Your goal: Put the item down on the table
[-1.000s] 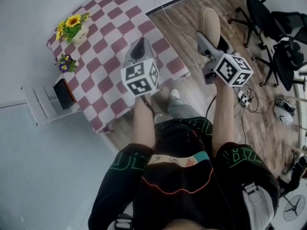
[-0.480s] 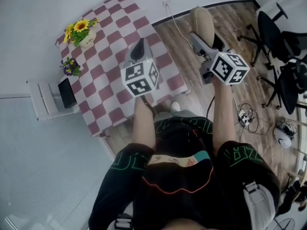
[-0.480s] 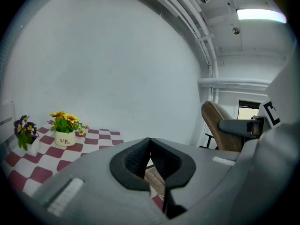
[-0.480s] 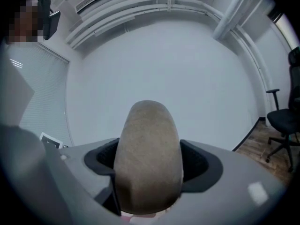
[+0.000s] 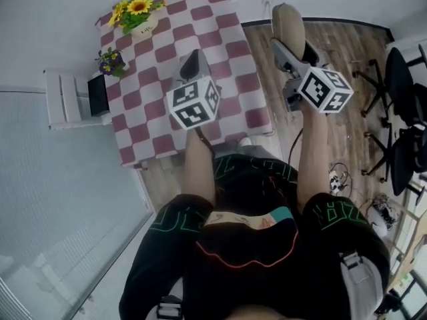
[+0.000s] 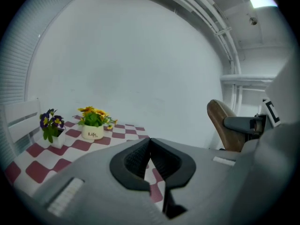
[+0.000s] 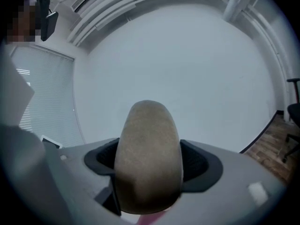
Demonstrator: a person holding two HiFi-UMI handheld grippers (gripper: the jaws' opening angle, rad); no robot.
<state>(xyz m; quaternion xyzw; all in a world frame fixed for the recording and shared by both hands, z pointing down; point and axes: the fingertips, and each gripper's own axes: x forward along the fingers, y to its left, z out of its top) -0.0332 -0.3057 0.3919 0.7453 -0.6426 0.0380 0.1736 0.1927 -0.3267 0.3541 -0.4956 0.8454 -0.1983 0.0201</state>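
A tan, rounded oblong item stands upright between the jaws of my right gripper, which is shut on it. In the head view it hangs over the wooden floor, just right of the red-and-white checked table. My left gripper is over the table's near half, shut with nothing between its pads. In the left gripper view the item shows at the right, level with the table.
A white pot of sunflowers and a small pot of purple flowers stand at the table's far left. A white slatted stand holds a black object. Office chairs and cables are at the right.
The view has swung round, so the table now lies more straight ahead and nearer both grippers. The right gripper keeps its hold on the tan item; the left stays shut.
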